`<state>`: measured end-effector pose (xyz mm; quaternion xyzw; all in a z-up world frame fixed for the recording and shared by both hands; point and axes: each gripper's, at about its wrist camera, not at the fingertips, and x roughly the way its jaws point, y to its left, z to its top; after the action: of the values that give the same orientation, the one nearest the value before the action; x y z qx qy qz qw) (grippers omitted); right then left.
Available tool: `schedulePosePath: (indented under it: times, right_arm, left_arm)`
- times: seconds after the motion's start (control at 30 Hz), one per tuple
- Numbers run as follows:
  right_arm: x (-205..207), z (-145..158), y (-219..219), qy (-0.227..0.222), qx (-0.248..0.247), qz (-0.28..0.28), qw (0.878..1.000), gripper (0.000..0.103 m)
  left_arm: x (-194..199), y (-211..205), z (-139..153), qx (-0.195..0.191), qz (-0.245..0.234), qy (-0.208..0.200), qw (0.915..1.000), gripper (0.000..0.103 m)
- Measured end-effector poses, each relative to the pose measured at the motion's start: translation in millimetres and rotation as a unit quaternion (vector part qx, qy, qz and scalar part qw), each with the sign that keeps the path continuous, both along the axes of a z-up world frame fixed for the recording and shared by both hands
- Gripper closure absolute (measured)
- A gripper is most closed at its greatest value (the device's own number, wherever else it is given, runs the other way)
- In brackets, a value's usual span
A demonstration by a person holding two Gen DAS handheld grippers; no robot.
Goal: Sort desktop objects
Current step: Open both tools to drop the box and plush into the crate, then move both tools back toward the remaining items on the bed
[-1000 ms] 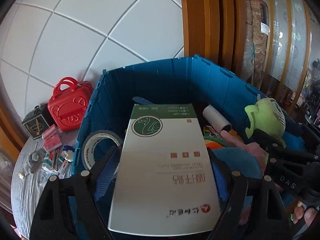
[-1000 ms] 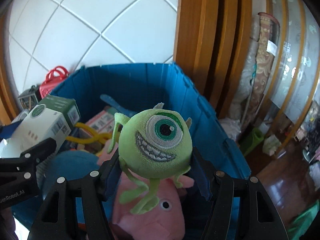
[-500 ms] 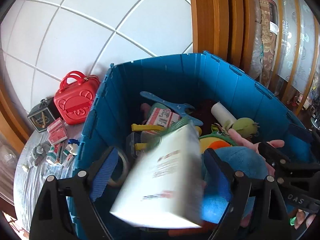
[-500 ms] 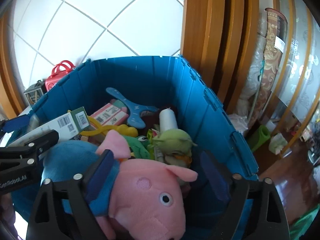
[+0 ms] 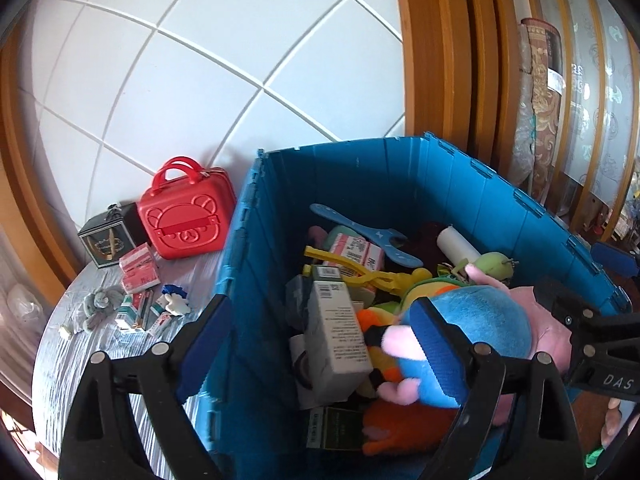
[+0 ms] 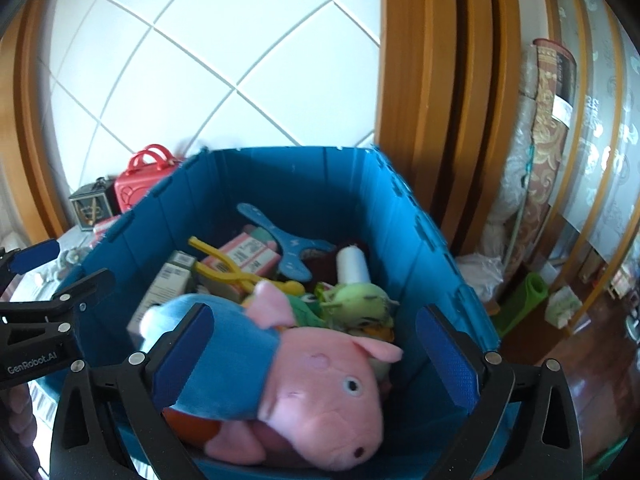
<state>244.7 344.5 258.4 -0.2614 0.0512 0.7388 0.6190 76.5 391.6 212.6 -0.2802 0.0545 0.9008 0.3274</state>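
Observation:
The blue crate (image 5: 360, 176) (image 6: 304, 184) stands in front of both grippers. My left gripper (image 5: 320, 346) hovers over its left wall with jaws opening and nothing gripped. The white and green box (image 5: 336, 328) lies loose in the crate, well below the pads. My right gripper (image 6: 316, 348) hangs above the crate, jaws opening wide and gripping nothing. Below them lies a pink pig plush in blue (image 6: 320, 380). The green one-eyed plush (image 6: 356, 304) rests face down behind the pig, beside a white roll (image 6: 352, 264).
A red bear case (image 5: 186, 216), a dark box (image 5: 106, 240), small packs (image 5: 136, 300) and a grey plush (image 5: 100, 304) lie on the silver-covered table left of the crate. Yellow tongs (image 5: 352, 272) and a blue flat toy (image 6: 288, 248) lie in the crate. Wooden frames rise behind.
The left gripper let go of the white box, which fell into the crate. The right gripper released the green plush, now lying in the crate. Both jaws spread wider and both grippers drew back.

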Motion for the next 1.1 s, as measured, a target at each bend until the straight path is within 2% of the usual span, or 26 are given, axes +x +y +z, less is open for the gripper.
schedulePosePath:
  times: [0.17, 0.3, 0.57, 0.77, 0.9, 1.0, 1.1]
  right_arm:
    - [-25, 0, -9, 0.01, 0.011, 0.025, 1.0, 0.0]
    - [-56, 0, -17, 0.016, 0.013, 0.053, 0.998, 0.0]
    - [-145, -13, -33, 0.006, 0.01, 0.116, 0.993, 0.0]
    - [-229, -29, -53, -0.003, 0.024, 0.131, 0.991, 0.0]
    - [-295, -49, -64, 0.001, 0.033, 0.121, 0.992, 0.0]
    - [-345, -69, -61, 0.003, 0.02, 0.111, 0.994, 0.0]
    - [-388, -87, -51, 0.003, 0.0, 0.092, 0.996, 0.0]
  left_arm:
    - [-7, -45, -2, 0.027, 0.035, -0.002, 0.999, 0.012]
    - [-19, -89, -5, 0.034, 0.076, -0.005, 0.9965, 0.012]
    - [-59, -179, -30, 0.057, 0.134, -0.035, 0.9888, 0.012]
    - [-113, -258, -65, 0.066, 0.156, -0.05, 0.9843, 0.012]
    - [-163, -313, -98, 0.05, 0.147, -0.05, 0.9866, 0.012]
    - [-205, -350, -123, 0.037, 0.141, -0.058, 0.9876, 0.012]
    - [-245, -377, -145, 0.026, 0.132, -0.083, 0.9874, 0.012]
